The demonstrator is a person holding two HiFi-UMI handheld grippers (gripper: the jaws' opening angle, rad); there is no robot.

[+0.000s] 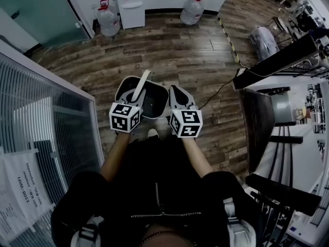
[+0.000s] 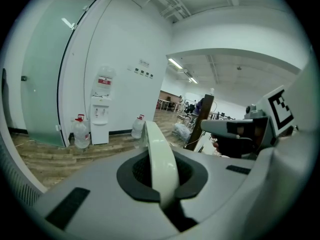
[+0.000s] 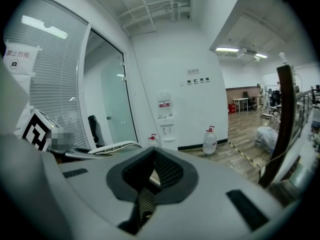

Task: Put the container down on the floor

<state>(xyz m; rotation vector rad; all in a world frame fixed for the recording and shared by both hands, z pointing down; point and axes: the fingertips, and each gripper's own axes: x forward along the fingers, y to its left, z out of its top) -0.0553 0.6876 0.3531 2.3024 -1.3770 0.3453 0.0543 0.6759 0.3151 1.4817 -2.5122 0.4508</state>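
The container (image 1: pixel 150 103) is a rounded bin with a white rim and dark mesh inside, held over the wood floor just ahead of the person's knees. My left gripper (image 1: pixel 138 90) is shut on its white handle (image 1: pixel 143 80), which runs as a pale curved strip (image 2: pixel 161 156) between the jaws of the left gripper (image 2: pixel 162 184). On the bin's right rim my right gripper (image 1: pixel 175 94) is shut. In the right gripper view the dark mesh wall (image 3: pixel 165 171) sits pinched inside the right gripper (image 3: pixel 150 181). How high the bin hangs above the floor is not visible.
Two water bottles (image 1: pixel 108 19) (image 1: pixel 193 9) flank a white dispenser (image 1: pixel 131 4) at the far wall. A glass partition (image 1: pixel 46 117) runs along the left. A dark table (image 1: pixel 259 130), a floor cable (image 1: pixel 218 91) and a wrapped bundle (image 1: pixel 264 37) lie to the right.
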